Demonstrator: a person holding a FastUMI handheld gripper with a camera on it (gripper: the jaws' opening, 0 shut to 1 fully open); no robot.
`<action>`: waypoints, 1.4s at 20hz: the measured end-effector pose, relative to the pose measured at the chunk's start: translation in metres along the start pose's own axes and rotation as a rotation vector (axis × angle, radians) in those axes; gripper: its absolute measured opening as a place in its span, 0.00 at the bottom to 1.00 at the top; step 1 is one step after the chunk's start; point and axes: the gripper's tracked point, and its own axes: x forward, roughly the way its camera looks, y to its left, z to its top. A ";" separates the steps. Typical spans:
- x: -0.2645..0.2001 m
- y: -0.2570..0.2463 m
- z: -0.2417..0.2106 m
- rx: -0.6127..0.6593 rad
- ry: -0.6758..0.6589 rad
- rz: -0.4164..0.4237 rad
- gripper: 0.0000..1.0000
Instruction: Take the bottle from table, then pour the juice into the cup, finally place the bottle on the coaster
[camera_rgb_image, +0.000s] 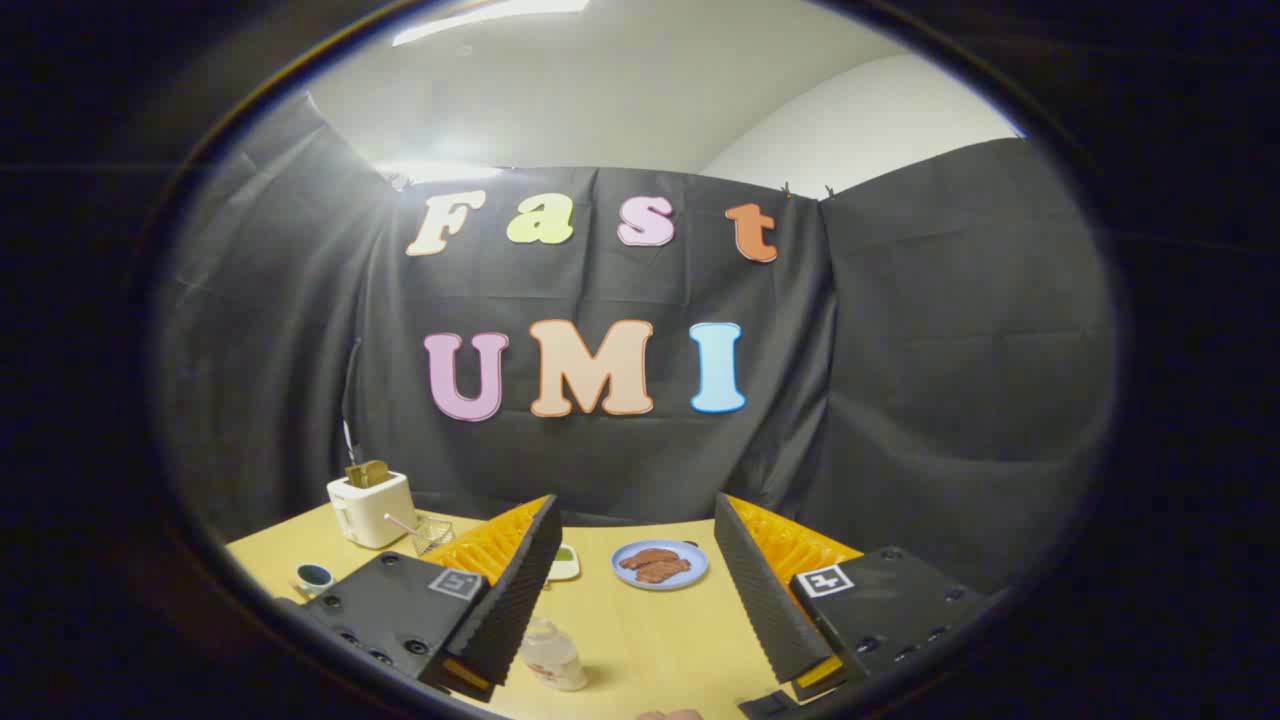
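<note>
- A black cloth wall (900, 400) hangs creased around the back and sides of the booth, clipped along its top edge.
- Above the cloth, a plain white room wall (860, 130) and a pale ceiling (600, 90) show.
- A long ceiling light (490, 20) glows overhead, and a bright glare (430, 170) falls where the cloth's top edge meets the ceiling.
- A light wooden table (650, 630) stands in front of the cloth.
</note>
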 end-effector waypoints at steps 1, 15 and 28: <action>0.000 0.005 0.002 0.001 0.003 0.000 0.97; 0.004 0.049 0.011 0.010 0.038 0.098 0.97; 0.009 0.073 -0.182 0.082 0.288 0.151 0.97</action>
